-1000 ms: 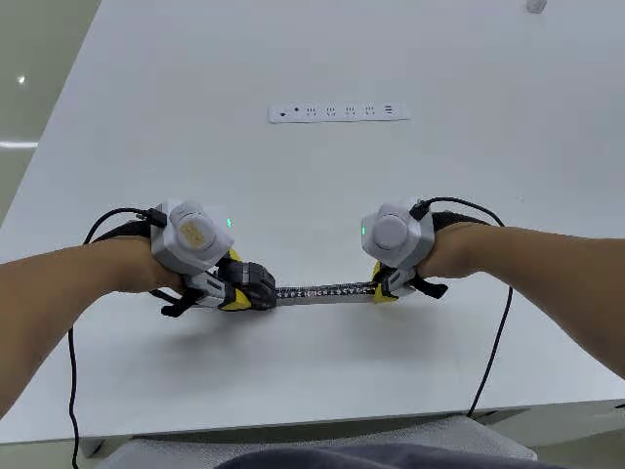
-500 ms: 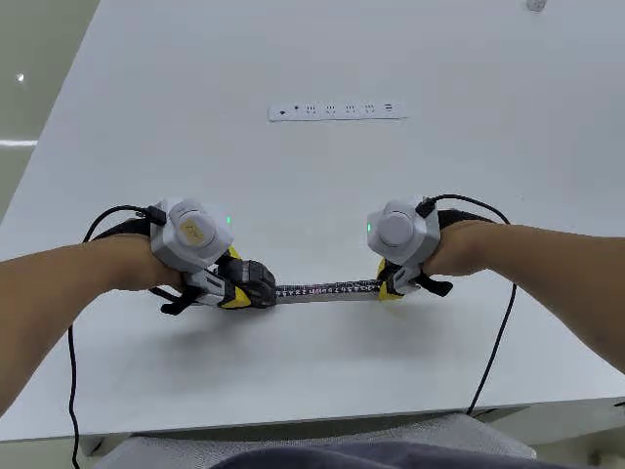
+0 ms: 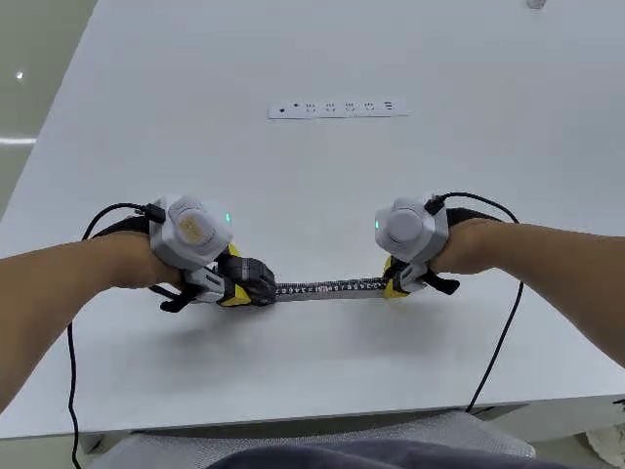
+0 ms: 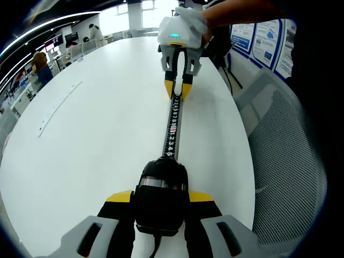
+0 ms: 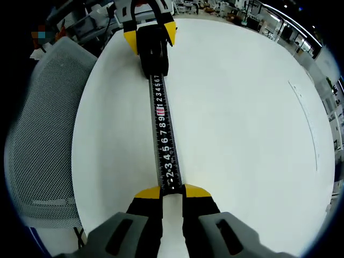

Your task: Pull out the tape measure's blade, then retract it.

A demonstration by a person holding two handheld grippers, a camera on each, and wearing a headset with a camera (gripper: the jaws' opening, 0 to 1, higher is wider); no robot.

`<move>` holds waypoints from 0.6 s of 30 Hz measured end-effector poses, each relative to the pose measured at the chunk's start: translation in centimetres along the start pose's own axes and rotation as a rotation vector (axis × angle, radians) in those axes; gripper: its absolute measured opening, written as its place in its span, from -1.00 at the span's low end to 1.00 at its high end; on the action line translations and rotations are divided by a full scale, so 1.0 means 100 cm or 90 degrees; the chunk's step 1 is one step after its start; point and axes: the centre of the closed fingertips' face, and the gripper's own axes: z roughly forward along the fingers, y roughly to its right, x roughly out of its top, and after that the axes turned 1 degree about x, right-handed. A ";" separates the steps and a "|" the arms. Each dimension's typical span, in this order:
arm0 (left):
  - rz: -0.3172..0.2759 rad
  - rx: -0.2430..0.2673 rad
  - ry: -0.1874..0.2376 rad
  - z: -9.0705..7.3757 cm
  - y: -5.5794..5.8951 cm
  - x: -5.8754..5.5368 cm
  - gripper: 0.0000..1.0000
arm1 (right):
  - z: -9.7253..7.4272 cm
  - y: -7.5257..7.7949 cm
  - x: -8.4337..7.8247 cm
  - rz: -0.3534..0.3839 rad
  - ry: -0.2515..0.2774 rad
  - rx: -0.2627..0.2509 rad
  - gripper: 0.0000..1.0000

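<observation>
Yellow-tipped, my left claw (image 4: 161, 198) pinches the black case of the tape measure (image 3: 252, 279) on the white tabletop (image 3: 322, 186), near its front edge. My right claw (image 5: 172, 189) is pressed together on the tip of the blade (image 3: 327, 288). The blade runs low along the tabletop, its long axis straight from one claw to the other, side to side in front of me, with the case at the left end and the gripped tip at the right. Any further pull runs rightward along that line, and the right claw holds the end. Against a second ago, the right claw stands slightly farther right and more blade shows; the left claw and case have not shifted.
</observation>
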 end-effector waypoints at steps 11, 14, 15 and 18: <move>0.000 0.001 0.001 0.000 0.000 0.000 -0.36 | -0.002 0.000 -0.005 -0.001 0.000 0.000 -0.76; 0.000 0.001 0.001 0.000 0.000 0.000 -0.36 | -0.003 0.001 -0.007 0.000 0.000 0.000 -0.77; 0.000 0.001 0.001 0.000 0.000 0.000 -0.36 | -0.003 0.000 -0.007 0.000 -0.001 0.000 -0.77; -0.001 0.002 0.001 0.000 0.000 0.000 -0.36 | -0.004 0.001 -0.009 0.001 -0.001 0.000 -0.77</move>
